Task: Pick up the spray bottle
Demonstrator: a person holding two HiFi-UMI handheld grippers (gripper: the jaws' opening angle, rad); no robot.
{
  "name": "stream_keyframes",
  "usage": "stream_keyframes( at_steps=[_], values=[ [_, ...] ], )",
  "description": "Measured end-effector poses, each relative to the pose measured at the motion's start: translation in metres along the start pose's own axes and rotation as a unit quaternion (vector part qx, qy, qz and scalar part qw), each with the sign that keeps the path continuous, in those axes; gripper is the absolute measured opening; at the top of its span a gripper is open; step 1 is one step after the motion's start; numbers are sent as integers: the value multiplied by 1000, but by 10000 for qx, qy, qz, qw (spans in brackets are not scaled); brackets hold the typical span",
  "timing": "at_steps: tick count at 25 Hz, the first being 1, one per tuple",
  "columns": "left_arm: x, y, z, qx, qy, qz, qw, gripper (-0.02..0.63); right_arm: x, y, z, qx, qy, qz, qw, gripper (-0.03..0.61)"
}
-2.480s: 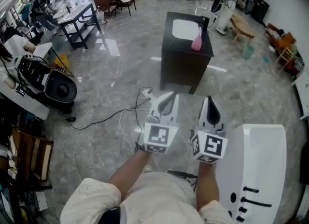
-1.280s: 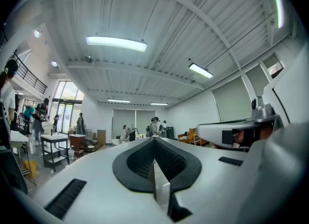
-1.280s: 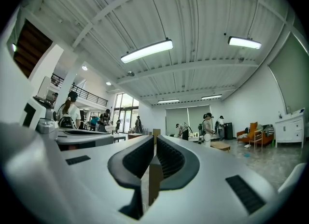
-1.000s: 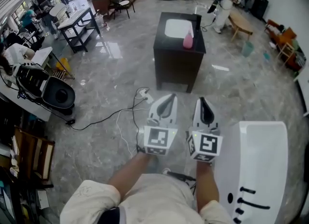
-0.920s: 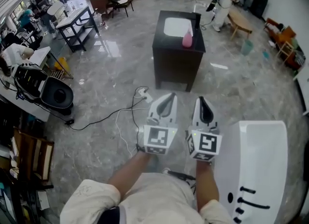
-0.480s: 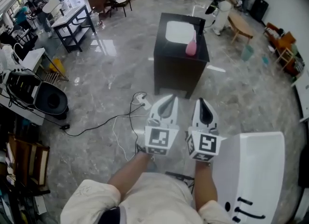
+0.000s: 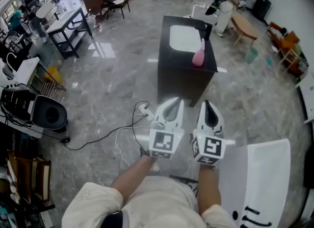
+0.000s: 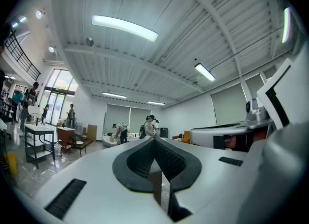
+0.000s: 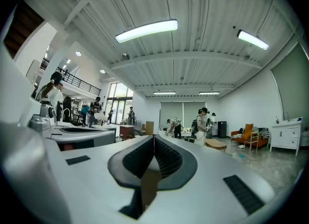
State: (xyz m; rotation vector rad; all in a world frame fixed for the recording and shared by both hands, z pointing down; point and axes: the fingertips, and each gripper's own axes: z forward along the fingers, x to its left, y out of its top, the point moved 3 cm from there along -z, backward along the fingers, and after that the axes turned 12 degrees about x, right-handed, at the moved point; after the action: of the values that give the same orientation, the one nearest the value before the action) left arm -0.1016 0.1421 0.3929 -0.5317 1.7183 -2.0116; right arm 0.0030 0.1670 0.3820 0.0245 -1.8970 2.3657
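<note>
A pink spray bottle (image 7: 198, 55) stands upright on a black cabinet (image 7: 184, 74), at the right edge of its white basin (image 7: 185, 38). In the head view both grippers are held side by side over the marble floor, well short of the cabinet and pointing at it. My left gripper (image 7: 174, 103) is shut with nothing in it, and so is my right gripper (image 7: 208, 106). In the left gripper view the left gripper (image 8: 154, 138) shows its jaws meeting at a point. The right gripper (image 9: 154, 136) looks the same in its own view. Neither gripper view shows the bottle.
A white unit (image 7: 260, 173) stands close at my right. Cables (image 7: 117, 131) trail over the floor to the left, toward a black round machine (image 7: 46, 114). Dark tables (image 7: 68, 18) and a wooden bench (image 7: 243, 25) stand farther back, with people beyond them.
Cabinet and bottle have drawn a little closer and lower in the head view. The black machine on the left has slid back. Both grippers stay shut, side by side.
</note>
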Motion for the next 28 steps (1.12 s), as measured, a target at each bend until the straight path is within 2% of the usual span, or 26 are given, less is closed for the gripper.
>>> stream_keyframes(
  at_steps=[7, 13, 21, 28],
  values=[
    [31, -3, 35, 24, -147, -42, 9999, 2, 7, 1, 41, 70, -105, -47, 9999, 6],
    [35, 1, 71, 22, -213, 14, 9998, 2, -12, 5, 71, 138, -153, -13, 9998, 6],
    [36, 15, 140, 61, -75, -15, 10000, 2, -56, 25, 124, 20, -23, -9, 10000, 6],
    [14, 38, 207, 34, -6, -69, 10000, 2, -116, 36, 164, 13, 117, -7, 9999, 6]
  ],
)
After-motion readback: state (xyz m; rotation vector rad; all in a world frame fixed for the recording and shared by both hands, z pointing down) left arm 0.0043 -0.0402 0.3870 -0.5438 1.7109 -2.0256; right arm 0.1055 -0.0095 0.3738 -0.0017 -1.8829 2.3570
